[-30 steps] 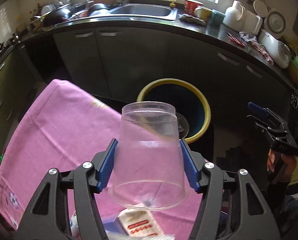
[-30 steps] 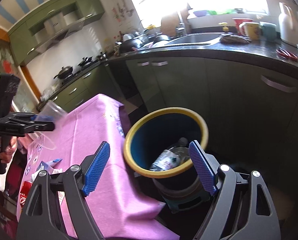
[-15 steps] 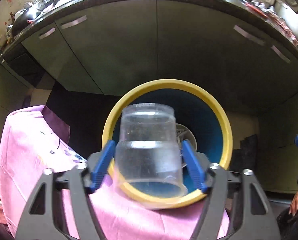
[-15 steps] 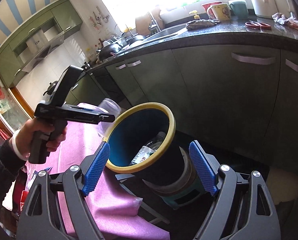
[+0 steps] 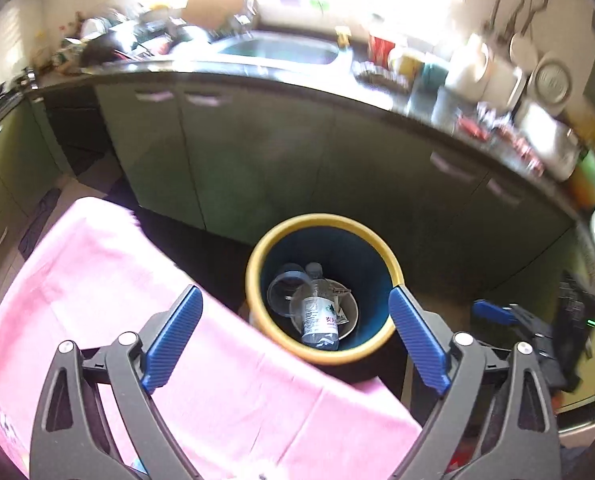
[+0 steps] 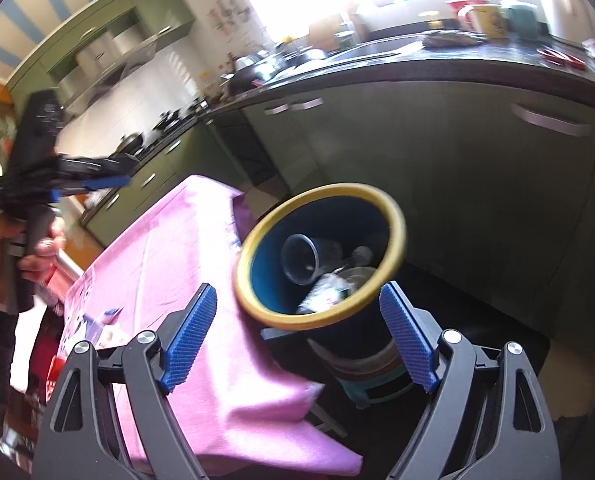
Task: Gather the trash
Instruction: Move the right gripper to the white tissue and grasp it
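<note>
1. Change: the left gripper [image 5: 295, 338] held a clear cup [image 6: 300, 265] a second ago; its jaws have just been opening and now stand wide with nothing between them. The cup lies on its side inside the bin [image 5: 393, 266], beside a bottle [image 5: 317, 316].
2. Right gripper [image 6: 297, 338]: wide, empty, aimed at the bin as before.
3. Judgement: one piece of trash delivered; the left gripper is free for the next. Small packets [image 6: 109, 322] remain on the worktop [image 6: 185, 264].
4. Materials: cup is thin, transparent plastic, tapered, round-rimmed. Bottle is clear plastic with a printed label, lying flat.
5. Bin: round, rigid, blue inside, with a thick yellow rim; it stands just past the worktop's edge.
6. Worktop is covered by a soft pink cloth draping over the corner.
7. Gripper pads [image 5: 173, 338]: blue, ribbed.
</note>
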`<state>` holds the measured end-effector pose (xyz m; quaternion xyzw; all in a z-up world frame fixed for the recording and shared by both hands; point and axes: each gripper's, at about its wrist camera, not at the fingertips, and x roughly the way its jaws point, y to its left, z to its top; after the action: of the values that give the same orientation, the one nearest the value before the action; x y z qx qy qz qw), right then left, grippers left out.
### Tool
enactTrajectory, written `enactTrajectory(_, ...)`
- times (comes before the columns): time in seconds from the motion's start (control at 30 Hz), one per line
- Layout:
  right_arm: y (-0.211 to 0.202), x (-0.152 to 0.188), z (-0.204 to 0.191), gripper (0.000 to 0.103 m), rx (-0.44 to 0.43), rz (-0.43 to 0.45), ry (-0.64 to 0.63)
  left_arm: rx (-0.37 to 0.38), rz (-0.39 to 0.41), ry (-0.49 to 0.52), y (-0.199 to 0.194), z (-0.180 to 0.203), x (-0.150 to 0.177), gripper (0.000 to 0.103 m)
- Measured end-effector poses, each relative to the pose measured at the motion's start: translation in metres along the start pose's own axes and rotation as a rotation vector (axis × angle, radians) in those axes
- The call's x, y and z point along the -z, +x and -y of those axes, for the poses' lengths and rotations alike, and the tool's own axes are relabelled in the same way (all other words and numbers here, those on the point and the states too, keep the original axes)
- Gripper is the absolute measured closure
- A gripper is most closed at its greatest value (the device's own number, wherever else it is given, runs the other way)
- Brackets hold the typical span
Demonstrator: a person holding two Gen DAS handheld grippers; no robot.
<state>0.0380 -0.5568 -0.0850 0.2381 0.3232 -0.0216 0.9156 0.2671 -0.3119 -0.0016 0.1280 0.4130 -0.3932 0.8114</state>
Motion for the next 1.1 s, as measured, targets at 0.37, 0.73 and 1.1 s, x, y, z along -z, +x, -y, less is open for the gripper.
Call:
enactTrajectory(0.37,0.039,0.014,-0.108,0.019,-0.171,-0.11,-0.205,-0.16,0.4,-0.252,-0.172,-0.119,0.133,0.007)
enactTrajectory(0.73,0.06,0.095,-0.255,0.019,-0.319,-0.165,-0.662,-0.34,0.624,-0.568,-0.201,-0.223,0.264,0.007)
enactTrajectory(1.1,0.099,0.133,-0.287,0.02,-0.29,-0.241,-0.726,-0.65,0.538,-0.481,-0.18,-0.217,0.283,0.007)
